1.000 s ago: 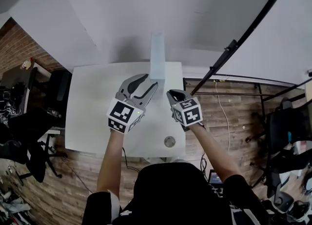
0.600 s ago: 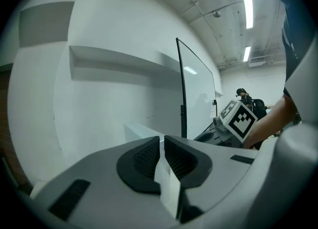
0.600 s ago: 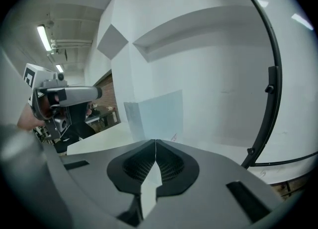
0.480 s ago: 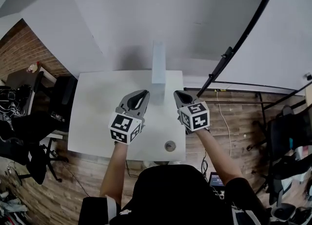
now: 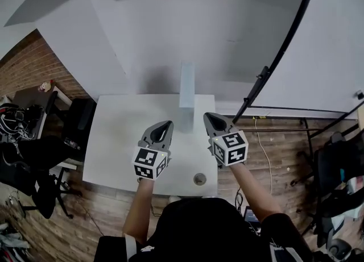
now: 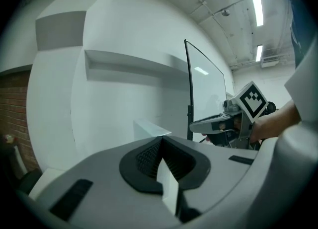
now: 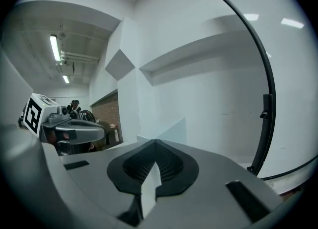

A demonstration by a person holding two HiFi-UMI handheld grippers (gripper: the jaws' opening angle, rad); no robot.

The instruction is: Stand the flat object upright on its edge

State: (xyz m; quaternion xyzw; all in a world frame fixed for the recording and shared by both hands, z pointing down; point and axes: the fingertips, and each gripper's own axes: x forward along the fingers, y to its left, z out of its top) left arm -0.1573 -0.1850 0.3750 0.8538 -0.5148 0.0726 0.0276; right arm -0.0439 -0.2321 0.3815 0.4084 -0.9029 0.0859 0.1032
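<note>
White bench [image 5: 119, 141]; flat panel [image 5: 186, 90] upright on edge just ahead, between left gripper [image 5: 164, 124], just closed, and right gripper [image 5: 209, 117], jaws together.

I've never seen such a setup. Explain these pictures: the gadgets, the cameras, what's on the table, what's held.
A person holds two hand tools, the left gripper and the right gripper, each with two jaws and a marker cube. The head view looks down from the person's head; each gripper view looks along that tool's jaws. On the white table a white flat panel stands upright on its edge at the far side; a small round thing lies near the front edge. Both pairs of jaws are shut, holding nothing; the left pair has just been closing.
</note>
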